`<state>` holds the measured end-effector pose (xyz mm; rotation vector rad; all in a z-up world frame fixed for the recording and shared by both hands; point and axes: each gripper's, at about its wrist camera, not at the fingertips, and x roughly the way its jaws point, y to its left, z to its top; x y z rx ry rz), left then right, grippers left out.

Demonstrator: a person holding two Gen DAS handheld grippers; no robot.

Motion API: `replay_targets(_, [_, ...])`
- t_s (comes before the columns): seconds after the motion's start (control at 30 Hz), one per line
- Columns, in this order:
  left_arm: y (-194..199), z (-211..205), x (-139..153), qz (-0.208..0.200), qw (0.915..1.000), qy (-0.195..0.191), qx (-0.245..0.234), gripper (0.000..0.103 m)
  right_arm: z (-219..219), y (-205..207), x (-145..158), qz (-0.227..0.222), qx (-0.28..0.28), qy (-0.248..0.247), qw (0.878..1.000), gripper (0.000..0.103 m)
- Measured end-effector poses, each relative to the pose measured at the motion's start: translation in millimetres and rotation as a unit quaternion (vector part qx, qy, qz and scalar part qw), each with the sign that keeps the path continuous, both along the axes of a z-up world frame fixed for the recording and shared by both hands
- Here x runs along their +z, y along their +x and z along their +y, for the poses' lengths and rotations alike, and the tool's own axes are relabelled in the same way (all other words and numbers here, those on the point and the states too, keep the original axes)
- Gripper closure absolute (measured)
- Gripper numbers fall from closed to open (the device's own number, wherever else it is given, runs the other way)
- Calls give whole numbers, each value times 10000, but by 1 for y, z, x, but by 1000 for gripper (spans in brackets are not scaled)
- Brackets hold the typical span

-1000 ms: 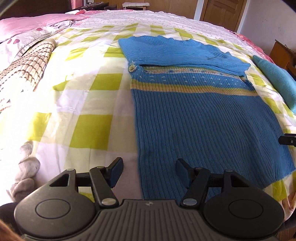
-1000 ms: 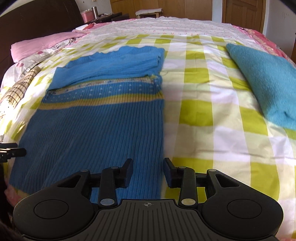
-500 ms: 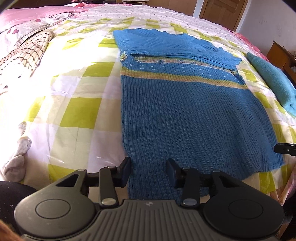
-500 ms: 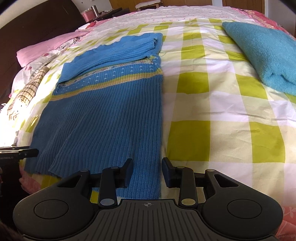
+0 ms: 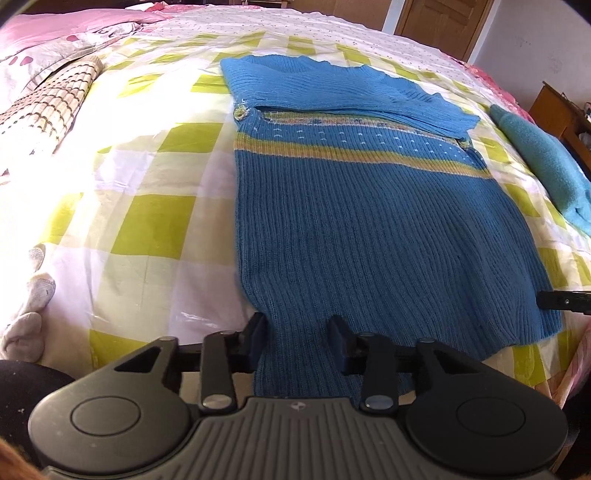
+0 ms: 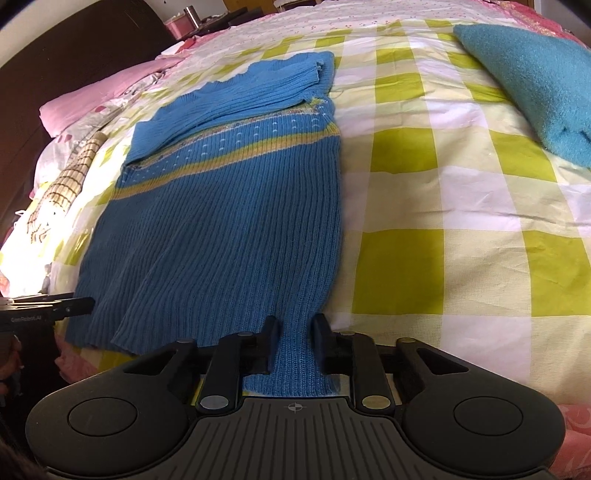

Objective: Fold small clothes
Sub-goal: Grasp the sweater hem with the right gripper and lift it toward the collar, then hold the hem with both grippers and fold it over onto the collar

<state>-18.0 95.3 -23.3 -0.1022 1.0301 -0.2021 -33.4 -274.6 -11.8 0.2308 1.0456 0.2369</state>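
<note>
Left wrist: sweater (image 5: 369,221) hem between gripper (image 5: 298,338) fingers

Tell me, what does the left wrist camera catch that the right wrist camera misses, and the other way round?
Only the left view shows the pale grey socks at the bed's edge and the brown wooden door. Only the right view shows the dark wooden headboard and the pink box behind the bed. Both show the blue ribbed knit sweater with a yellow stripe, the yellow-green checked bedsheet, the teal fuzzy folded cloth and the woven bamboo mat. Each view shows its own claw, left claw and right claw, open around the sweater's hem.
</note>
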Motion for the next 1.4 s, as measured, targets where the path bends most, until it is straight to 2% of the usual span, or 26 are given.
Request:
replay_targets(0.07, [2,6,2,62,9995,-287,78,88,-3,0,1,11,-69,230,9997,94])
replay_targets(0.23, [2,11,17,-230,9975,-658,94,89,-10,0,16,-292,-230,902,9952,95])
replay_targets(0.3, [7,16,28,-371,9948,-949,73,89,-16,2,26,-488,-393,1274,9899,95])
replay_targets(0.47, [38,26,53,-796,9818,-1711,197,89,-23,25,52,-1002,-700,2027,9716,96])
replay_targets(0.6, [76,36,69,-1152,9711,-2056,370,89,-21,60,74,-1453,-834,2365,9571,96])
replay_targets(0.7, [108,43,77,-1464,9649,-2117,517,89,-20,94,87,-1712,-927,2322,9530,96])
replay_targets(0.83, [159,49,76,-1695,9593,-2133,749,89,-18,150,93,-1814,-1132,2202,9517,96])
replay_targets(0.93, [194,55,62,-1676,9568,-2177,954,89,-16,193,86,-1763,-1334,2094,9525,96])
replay_targets(1.03, [224,59,41,-1491,9585,-2137,1155,89,-13,231,67,-1564,-1532,1945,9562,96])
replay_targets(1.13, [240,64,22,-1279,9576,-2185,1378,89,-7,258,43,-1325,-1667,1740,9614,96])
replay_targets(1.23, [248,68,11,-1158,9530,-2333,1546,89,-3,274,24,-1155,-1760,1583,9647,96])
replay_targets(1.33, [246,73,10,-1311,9472,-2339,1756,88,-3,280,15,-1105,-1869,1556,9637,92])
replay_targets(1.4, [244,76,14,-1453,9455,-2208,1902,87,-5,283,12,-1143,-1931,1596,9613,91])
